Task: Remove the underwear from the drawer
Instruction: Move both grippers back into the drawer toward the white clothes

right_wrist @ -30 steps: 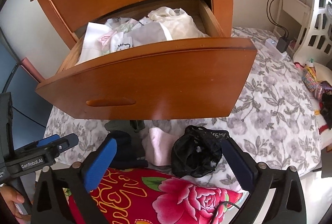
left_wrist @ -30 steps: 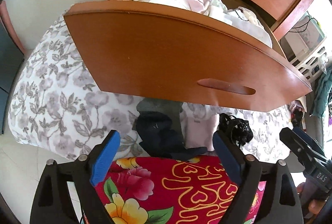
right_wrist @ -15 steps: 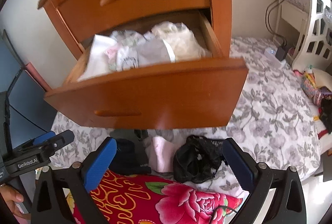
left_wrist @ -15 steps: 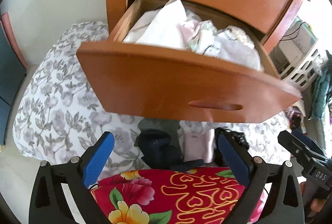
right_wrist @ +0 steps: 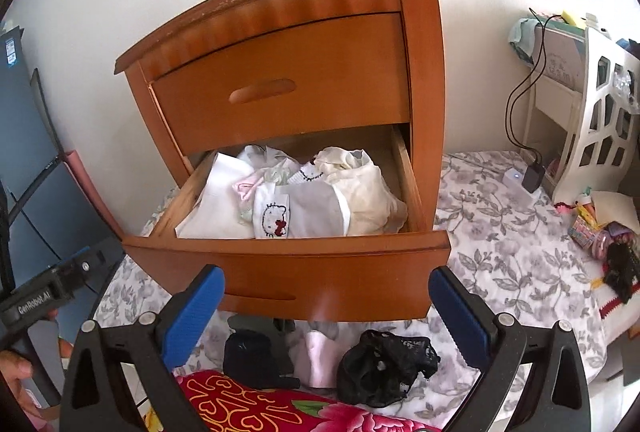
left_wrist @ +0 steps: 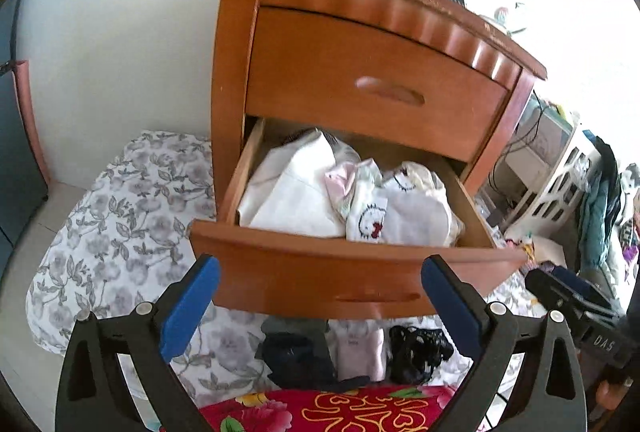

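The left hand-held gripper [left_wrist: 318, 306] is spread wide with nothing between its blue pads. The right hand-held gripper [right_wrist: 326, 312] is spread wide and empty too. Both sit low in their frames, in front of the open drawer [right_wrist: 288, 268]. White underwear [right_wrist: 296, 200] fills the drawer in the middle of the frame. Below the drawer, a dark pair [right_wrist: 248, 356], a pink pair [right_wrist: 320, 360] and a black lacy pair [right_wrist: 384, 364] lie on the flowery bed sheet [right_wrist: 500, 240]. The top drawer [right_wrist: 288, 80] is closed.

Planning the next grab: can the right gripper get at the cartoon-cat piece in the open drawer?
Probably yes. The right gripper is open and empty, and the cartoon-cat piece lies uncovered at the front of the open drawer.
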`<state>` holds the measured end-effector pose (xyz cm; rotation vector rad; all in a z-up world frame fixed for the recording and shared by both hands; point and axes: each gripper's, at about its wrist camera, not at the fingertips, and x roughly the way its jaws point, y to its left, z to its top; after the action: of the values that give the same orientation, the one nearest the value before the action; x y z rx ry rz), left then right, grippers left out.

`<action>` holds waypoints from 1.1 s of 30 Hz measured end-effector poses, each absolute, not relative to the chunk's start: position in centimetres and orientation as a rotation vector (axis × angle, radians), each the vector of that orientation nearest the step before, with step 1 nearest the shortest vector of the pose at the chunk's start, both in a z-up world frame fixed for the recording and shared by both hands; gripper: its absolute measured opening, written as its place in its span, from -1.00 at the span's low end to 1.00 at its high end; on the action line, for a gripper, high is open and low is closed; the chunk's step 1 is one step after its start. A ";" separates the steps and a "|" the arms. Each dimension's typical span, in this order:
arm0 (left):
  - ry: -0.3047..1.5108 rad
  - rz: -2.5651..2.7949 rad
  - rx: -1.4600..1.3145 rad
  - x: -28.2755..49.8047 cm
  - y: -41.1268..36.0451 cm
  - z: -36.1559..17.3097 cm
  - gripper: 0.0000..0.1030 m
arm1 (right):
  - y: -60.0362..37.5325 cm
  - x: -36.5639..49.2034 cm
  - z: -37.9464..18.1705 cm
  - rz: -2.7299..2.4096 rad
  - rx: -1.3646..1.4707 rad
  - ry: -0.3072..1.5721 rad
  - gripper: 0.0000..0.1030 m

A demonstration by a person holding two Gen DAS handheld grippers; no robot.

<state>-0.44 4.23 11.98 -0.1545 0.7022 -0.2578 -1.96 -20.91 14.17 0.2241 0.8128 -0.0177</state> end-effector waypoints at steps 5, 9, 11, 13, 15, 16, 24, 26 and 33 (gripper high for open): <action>0.707 -0.301 -0.204 0.0 5.3 12.5 0.96 | -21.2 -1.9 14.1 0.001 0.245 0.812 1.00; 0.721 -0.318 -0.201 0.5 5.4 12.4 0.96 | -21.3 -1.6 13.9 0.023 0.278 0.812 1.00; 0.717 -0.314 -0.204 0.6 5.6 12.4 0.96 | -21.2 -1.4 13.9 0.030 0.275 0.812 1.00; 0.714 -0.307 -0.205 0.9 5.8 12.3 0.96 | -21.0 -1.2 13.8 0.032 0.267 0.807 1.00; 0.709 -0.301 -0.199 1.1 5.8 12.3 0.96 | -21.0 -0.9 13.9 0.035 0.263 0.799 1.00; 0.692 -0.304 -0.199 1.3 5.9 12.3 0.96 | -21.0 -0.7 14.0 0.036 0.261 0.792 1.00; 0.650 -0.299 -0.177 3.7 6.1 13.9 0.96 | -21.1 2.0 14.7 0.058 0.242 0.771 1.00; 0.658 -0.305 -0.166 4.7 6.0 14.3 0.96 | -21.1 2.9 14.6 0.074 0.246 0.778 1.00; 0.750 -0.296 -0.095 9.1 5.1 13.9 0.96 | -20.9 6.2 13.7 0.092 0.189 0.828 1.00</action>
<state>9.06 5.09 13.88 -0.0951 0.7499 -0.2963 6.22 -20.90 13.67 0.1886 0.8283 0.0921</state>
